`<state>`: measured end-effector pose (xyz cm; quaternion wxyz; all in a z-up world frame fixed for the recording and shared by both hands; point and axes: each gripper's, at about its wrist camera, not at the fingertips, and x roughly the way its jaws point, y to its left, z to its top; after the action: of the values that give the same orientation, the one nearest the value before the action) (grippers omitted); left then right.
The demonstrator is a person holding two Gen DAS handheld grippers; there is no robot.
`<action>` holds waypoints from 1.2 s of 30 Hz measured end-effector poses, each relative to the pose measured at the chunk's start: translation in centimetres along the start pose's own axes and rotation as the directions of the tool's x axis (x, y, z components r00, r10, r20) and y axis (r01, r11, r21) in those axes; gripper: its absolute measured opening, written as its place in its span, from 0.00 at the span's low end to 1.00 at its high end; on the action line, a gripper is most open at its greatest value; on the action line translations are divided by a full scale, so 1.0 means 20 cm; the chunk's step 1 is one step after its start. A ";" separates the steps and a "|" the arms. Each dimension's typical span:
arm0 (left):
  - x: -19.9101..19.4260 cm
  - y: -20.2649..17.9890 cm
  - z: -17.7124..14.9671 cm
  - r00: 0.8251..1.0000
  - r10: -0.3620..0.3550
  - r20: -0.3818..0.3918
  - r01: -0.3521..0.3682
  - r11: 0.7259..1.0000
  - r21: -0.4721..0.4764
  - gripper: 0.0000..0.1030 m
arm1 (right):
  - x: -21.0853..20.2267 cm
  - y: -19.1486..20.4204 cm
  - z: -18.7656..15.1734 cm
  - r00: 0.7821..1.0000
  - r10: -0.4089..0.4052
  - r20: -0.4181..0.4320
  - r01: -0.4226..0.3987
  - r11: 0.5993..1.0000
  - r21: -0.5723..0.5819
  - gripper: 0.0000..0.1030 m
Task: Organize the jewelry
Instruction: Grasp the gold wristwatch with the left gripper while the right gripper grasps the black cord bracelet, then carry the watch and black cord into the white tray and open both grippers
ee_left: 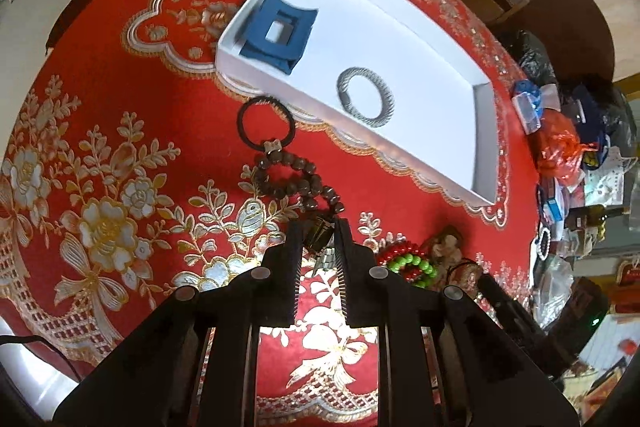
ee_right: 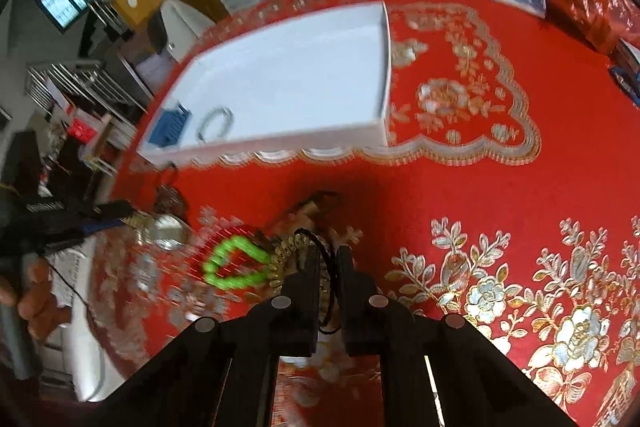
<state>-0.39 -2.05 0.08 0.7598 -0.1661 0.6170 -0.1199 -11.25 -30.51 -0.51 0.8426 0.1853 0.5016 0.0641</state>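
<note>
Watch point(ee_left: 320, 239) clamped in left hand-held gripper point(ee_left: 318, 227), right point(ee_right: 329, 255) pinching black cord point(ee_right: 326, 259), near tray point(ee_left: 256, 75) edge.

We find no text we can read in either view. In the right wrist view, a dark device point(ee_right: 44, 209) at the left edge carries a short line of pale lettering — it is too blurred for us to make out a single letter. In the left wrist view, the small packets and boxes point(ee_left: 556, 211) heaped at the far right edge of the tabletop point(ee_left: 168, 155) show patches of colour that may be print, but they are too small and smeared for us to tell. The red cloth bears only flower and lace patterns — no words, numbers or signs.
</note>
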 end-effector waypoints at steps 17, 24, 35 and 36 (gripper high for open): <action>-0.11 -0.02 0.00 0.999 -0.041 0.003 0.041 0.998 0.039 0.14 | 0.04 -0.05 -0.12 0.988 -0.112 -0.110 0.116 0.993 0.031 0.12; -0.17 -0.02 0.00 0.999 -0.051 0.018 0.050 0.997 0.050 0.14 | 0.01 -0.02 -0.03 0.992 -0.116 -0.038 0.117 0.993 0.013 0.41; -0.25 -0.02 0.01 0.996 -0.068 0.053 0.065 0.997 0.043 0.14 | 0.14 -0.11 -0.02 0.980 -0.175 -0.091 0.174 0.985 -0.015 0.03; -0.25 -0.01 0.02 0.996 -0.067 0.052 0.065 0.997 0.043 0.14 | 0.13 -0.12 -0.03 0.982 -0.170 -0.088 0.169 0.985 -0.012 0.03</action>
<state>-1.10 -0.33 4.77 0.7748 -0.1738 0.5882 -0.1534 -10.72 -31.86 -3.75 0.8223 0.1370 0.5523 0.0013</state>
